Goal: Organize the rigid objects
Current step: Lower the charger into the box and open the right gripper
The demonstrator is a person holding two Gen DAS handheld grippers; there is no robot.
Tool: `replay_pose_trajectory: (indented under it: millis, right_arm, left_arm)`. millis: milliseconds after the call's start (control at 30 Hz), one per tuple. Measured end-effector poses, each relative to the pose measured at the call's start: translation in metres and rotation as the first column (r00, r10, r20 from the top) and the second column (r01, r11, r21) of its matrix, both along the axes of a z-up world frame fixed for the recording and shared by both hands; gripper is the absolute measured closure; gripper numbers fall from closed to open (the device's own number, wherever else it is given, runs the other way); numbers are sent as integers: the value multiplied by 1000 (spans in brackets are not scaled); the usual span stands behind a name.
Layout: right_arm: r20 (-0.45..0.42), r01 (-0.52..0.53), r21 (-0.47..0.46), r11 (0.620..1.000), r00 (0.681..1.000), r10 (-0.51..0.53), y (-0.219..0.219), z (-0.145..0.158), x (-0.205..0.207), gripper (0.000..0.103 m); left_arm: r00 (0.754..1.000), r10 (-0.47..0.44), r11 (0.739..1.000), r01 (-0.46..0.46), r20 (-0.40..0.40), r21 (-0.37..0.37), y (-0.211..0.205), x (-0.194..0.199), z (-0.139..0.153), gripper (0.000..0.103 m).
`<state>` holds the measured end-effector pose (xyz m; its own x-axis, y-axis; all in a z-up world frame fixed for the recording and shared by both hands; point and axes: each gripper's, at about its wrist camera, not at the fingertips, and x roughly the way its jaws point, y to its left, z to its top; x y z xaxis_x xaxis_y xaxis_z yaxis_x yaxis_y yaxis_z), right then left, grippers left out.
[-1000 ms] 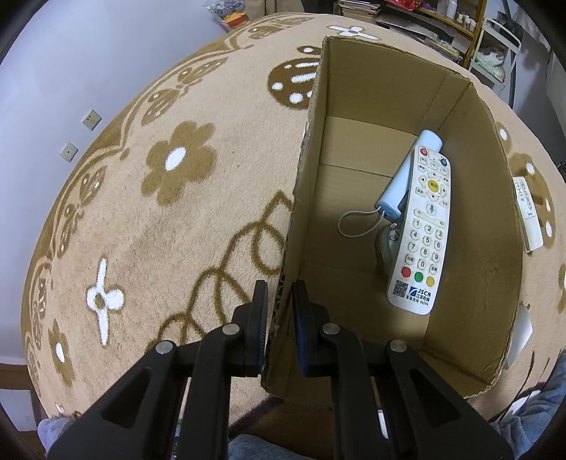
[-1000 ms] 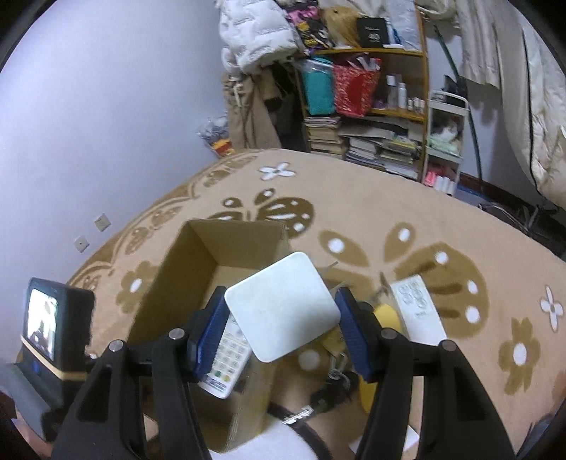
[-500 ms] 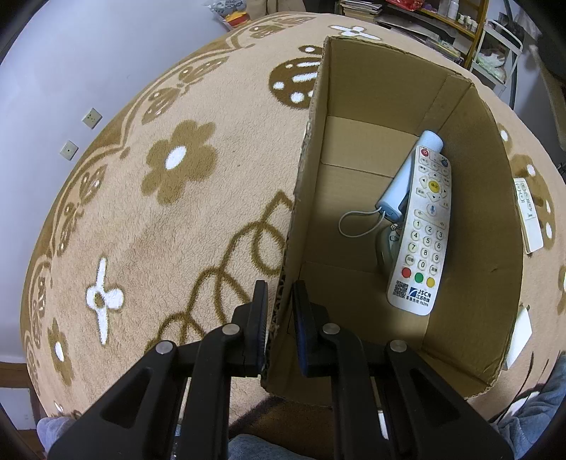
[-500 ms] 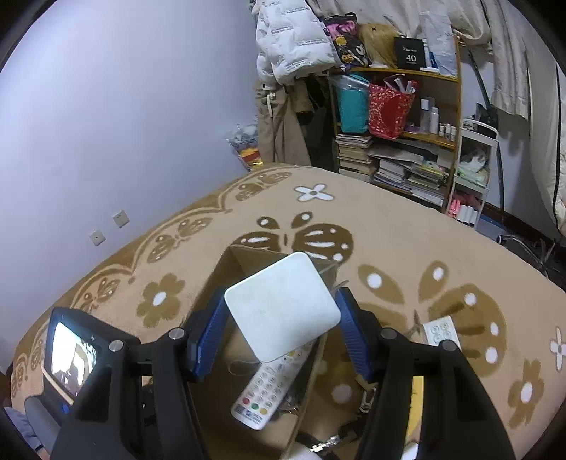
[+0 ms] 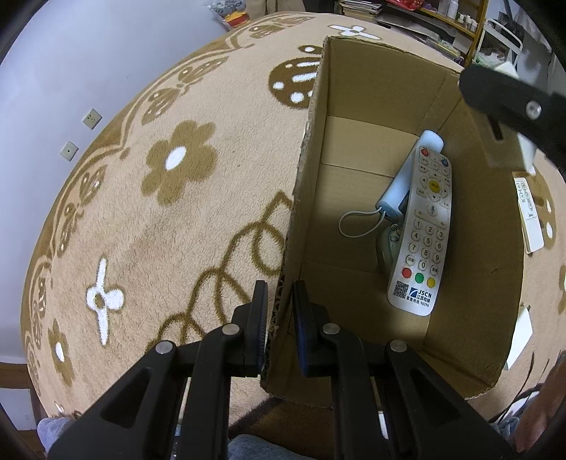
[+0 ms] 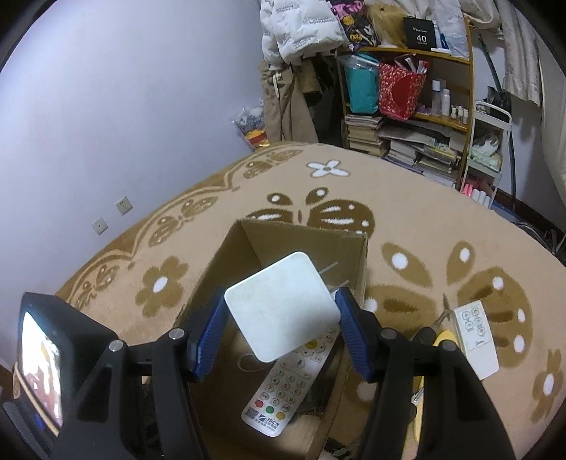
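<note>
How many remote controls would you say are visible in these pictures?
2: one white remote lying inside the cardboard box, one smaller remote on the carpet beside it. Others may be hidden.

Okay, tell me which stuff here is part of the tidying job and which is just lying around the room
Part of the job:
cardboard box
white square device, in the right gripper
white remote in the box
small remote on the carpet
left gripper, clamping the box wall

Lying about:
bookshelf
white jacket
</note>
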<state>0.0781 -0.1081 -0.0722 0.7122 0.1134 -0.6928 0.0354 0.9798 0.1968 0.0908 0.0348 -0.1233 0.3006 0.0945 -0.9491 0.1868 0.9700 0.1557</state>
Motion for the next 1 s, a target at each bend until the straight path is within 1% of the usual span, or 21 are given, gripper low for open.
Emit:
replay_pose_trajectory:
  millis: [167,300,567,700,867,1000]
  right_arm:
    - [-14,3,-6,1000,1000,-3,0,-5,0,38]
    - [-22,1,-40,999,1000,-2,4,-8,3,38]
    - [-23,-11,-73,997,1000,9,9,-11,3,38]
    - [-40,-6,-95,995,999,2,9,-14,5,38]
    - [-46,22,-95,995,999,-26,5,-17,5,38]
    - [-65,34,-70,997,997,-39,-1,-19,6,38]
  left_arm:
    - [1000,0,1000,0,0,0,1,0,1,90]
    - [1000,1,1000,-1,0,0,1,0,1,90]
    - [1000,2,1000,-2,1,-1,1,-1,2,90]
    - [1000,1,1000,-1,0,-1,1,0,2,90]
    - [1000,1,1000,-1,0,0,1,0,2,90]
    - [1000,-4,1000,4,1,9,0,0,1,89]
